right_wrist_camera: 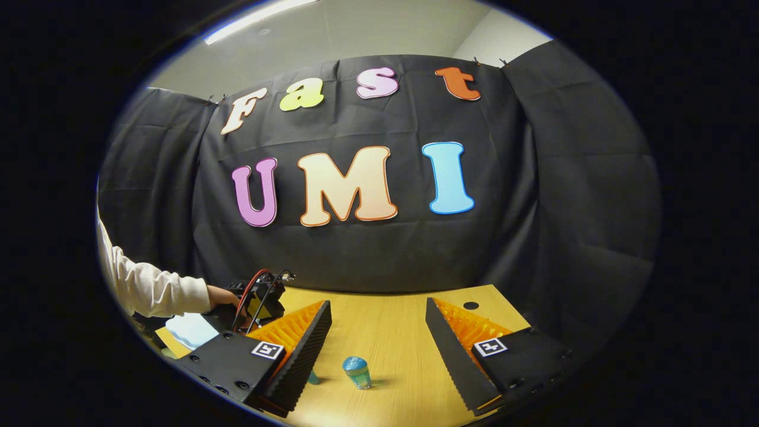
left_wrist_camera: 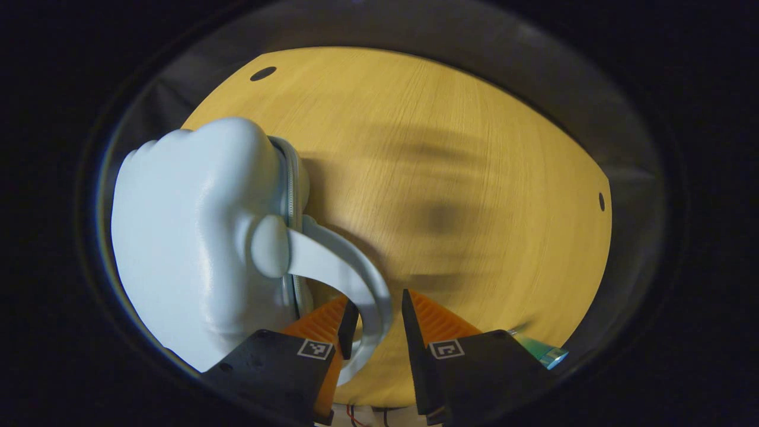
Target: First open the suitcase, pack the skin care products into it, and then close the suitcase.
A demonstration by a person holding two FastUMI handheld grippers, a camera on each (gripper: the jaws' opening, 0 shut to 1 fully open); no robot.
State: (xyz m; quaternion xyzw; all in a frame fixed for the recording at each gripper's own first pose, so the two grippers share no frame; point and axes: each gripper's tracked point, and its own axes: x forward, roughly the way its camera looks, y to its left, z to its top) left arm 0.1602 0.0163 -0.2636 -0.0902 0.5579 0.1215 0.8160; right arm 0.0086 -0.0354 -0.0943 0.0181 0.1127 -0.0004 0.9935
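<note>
Lying closed on the light wooden bench point(left_wrist_camera: 450, 148), pale blue hard-shell suitcase point(left_wrist_camera: 190, 237); left claw point(left_wrist_camera: 375, 314) apart, straddling its curved handle point(left_wrist_camera: 356, 273). Right claw point(right_wrist_camera: 378, 332) apart above small blue-capped bottle point(right_wrist_camera: 357, 372).

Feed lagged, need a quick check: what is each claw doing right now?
Left claw: open, fingers astride the suitcase handle, not clamped.
Right claw: open, empty, above the small blue bottle.
</note>
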